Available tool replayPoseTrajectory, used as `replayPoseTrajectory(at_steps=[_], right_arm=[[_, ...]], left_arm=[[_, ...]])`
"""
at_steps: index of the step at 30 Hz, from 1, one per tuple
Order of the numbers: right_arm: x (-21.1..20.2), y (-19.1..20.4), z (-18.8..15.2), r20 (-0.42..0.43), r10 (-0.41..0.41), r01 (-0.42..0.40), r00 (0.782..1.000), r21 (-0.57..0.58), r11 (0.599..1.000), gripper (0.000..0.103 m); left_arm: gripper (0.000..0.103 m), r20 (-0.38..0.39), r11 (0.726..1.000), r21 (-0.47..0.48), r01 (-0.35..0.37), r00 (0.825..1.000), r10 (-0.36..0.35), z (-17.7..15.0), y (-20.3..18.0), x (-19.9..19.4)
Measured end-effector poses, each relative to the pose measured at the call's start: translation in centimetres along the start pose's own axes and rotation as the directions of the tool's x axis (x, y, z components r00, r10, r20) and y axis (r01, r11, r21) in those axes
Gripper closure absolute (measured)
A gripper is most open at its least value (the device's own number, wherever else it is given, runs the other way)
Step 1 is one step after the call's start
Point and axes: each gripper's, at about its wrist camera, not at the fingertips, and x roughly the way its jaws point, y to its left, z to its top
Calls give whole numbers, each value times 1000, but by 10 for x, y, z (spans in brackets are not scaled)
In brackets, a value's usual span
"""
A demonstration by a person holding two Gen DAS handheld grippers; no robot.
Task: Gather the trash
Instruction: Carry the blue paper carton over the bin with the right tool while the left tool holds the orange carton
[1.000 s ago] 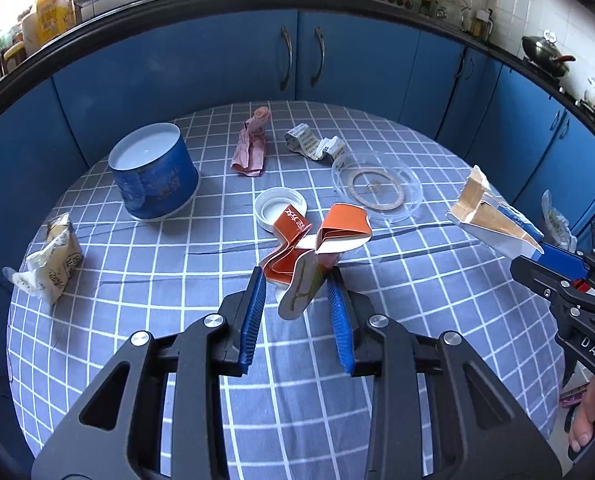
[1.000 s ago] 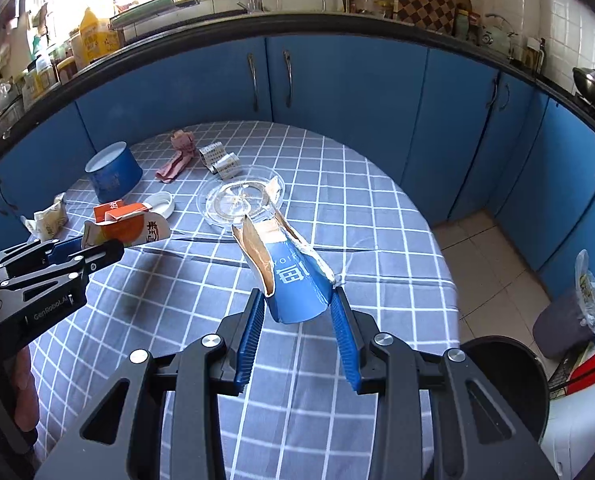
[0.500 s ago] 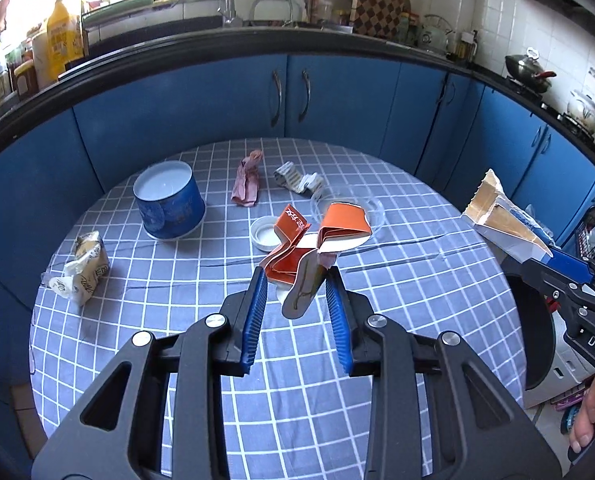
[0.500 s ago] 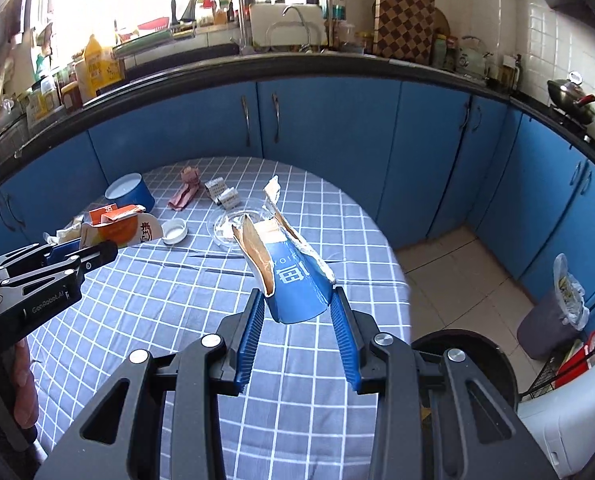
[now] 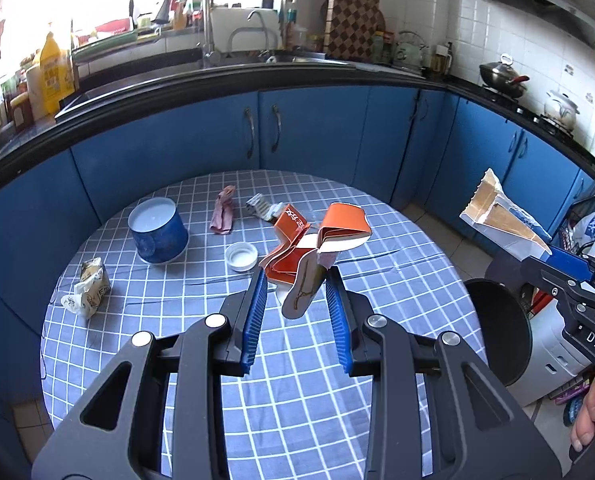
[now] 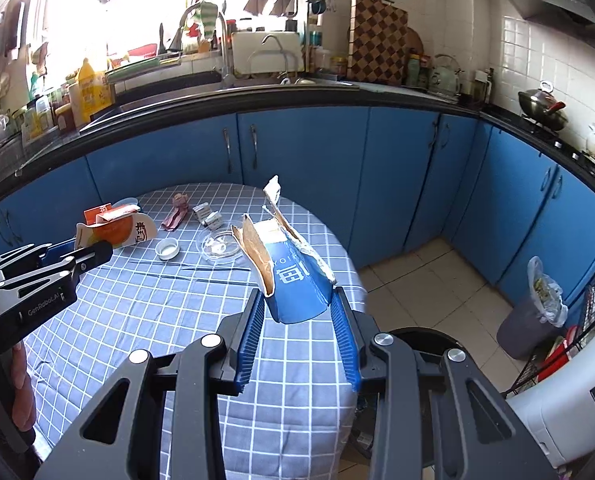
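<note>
Trash in hand: left gripper point(image 5: 297, 294) pinching orange carton point(image 5: 321, 240); right gripper point(image 6: 299, 308) pinching blue carton point(image 6: 293, 280). Uncollected on table point(image 5: 297, 400): tub point(image 5: 158, 236), cap point(image 5: 240, 256), wrappers.

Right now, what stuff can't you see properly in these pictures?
- Left wrist view: the clear plate, hidden behind the orange carton in the left gripper.
- Right wrist view: the black bin, its inside blocked by the right gripper and blue carton.
- Both views: the print on the small wrappers, too small to read.
</note>
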Motion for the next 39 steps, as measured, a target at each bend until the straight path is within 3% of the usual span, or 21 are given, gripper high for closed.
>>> replayPoseTrajectory(at_steps=[23,39], right_arm=[[-50,-66,-18,47,-144,138,989,109,984,69],[-50,-109,-12,58,-209,196,976,175,965,69]], left_arm=[[71,24,976,172,135,990,-141,9,-105,-16],[71,52,955,225,193,976,-210,36,-160,-8]])
